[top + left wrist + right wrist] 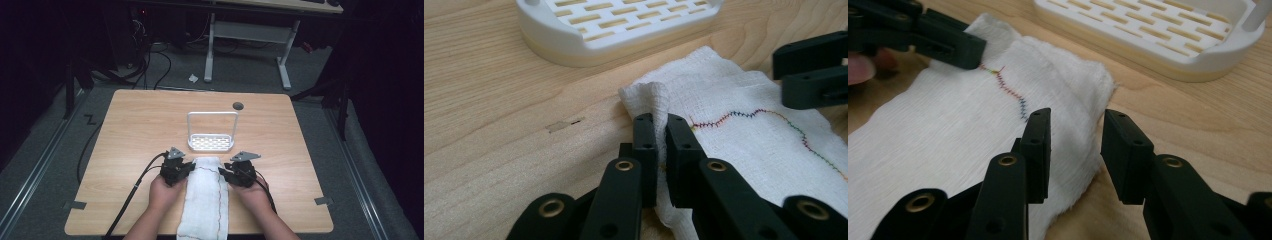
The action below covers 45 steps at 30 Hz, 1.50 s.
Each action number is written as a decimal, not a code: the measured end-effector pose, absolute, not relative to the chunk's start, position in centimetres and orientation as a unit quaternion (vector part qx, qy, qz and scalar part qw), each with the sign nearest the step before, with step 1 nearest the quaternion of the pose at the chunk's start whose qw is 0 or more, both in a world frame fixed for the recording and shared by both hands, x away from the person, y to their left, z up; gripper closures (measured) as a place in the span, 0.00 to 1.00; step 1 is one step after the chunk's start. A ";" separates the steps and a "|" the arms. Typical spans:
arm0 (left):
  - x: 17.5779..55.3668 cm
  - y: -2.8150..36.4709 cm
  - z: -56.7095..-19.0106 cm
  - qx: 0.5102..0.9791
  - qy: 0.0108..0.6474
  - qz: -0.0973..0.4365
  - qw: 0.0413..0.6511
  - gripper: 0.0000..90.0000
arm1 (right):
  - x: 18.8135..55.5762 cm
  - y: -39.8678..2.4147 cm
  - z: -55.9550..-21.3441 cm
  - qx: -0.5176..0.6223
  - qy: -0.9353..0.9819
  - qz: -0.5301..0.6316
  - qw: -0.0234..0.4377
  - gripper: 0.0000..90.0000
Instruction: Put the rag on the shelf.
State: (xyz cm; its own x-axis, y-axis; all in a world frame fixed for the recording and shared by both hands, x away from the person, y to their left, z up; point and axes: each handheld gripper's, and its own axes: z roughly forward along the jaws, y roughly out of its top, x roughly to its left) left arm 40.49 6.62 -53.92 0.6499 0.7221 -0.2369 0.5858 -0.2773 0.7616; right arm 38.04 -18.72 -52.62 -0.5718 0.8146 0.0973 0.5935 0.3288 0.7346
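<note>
The white cloth [205, 197] lies folded long on the wooden table [135, 130], just in front of the white slotted rack [211, 142], its near end hanging over the table's front edge. The left gripper [660, 125] is pressed together, pinching a raised fold at the cloth's left edge, close to the corner nearest the rack. The right gripper [1075, 131] stands spread at the cloth's opposite edge, the hem lying loose between its jaws and no pad pressing on it. A line of rainbow stitching [769, 120] runs along the cloth, away from the rack.
</note>
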 end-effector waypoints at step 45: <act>37.7 7.6 -51.4 0.761 0.388 0.106 0.510 0.95 | 35.9 -18.2 -50.6 0.408 0.776 0.440 0.197 0.93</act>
State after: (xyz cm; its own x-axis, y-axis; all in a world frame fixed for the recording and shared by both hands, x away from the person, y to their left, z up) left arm 37.68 7.64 -51.42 0.6770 0.6979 -0.2336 0.4810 -0.1794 0.8582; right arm 35.90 -18.22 -50.62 -0.5899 0.8057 0.0537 0.4595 0.2802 0.8428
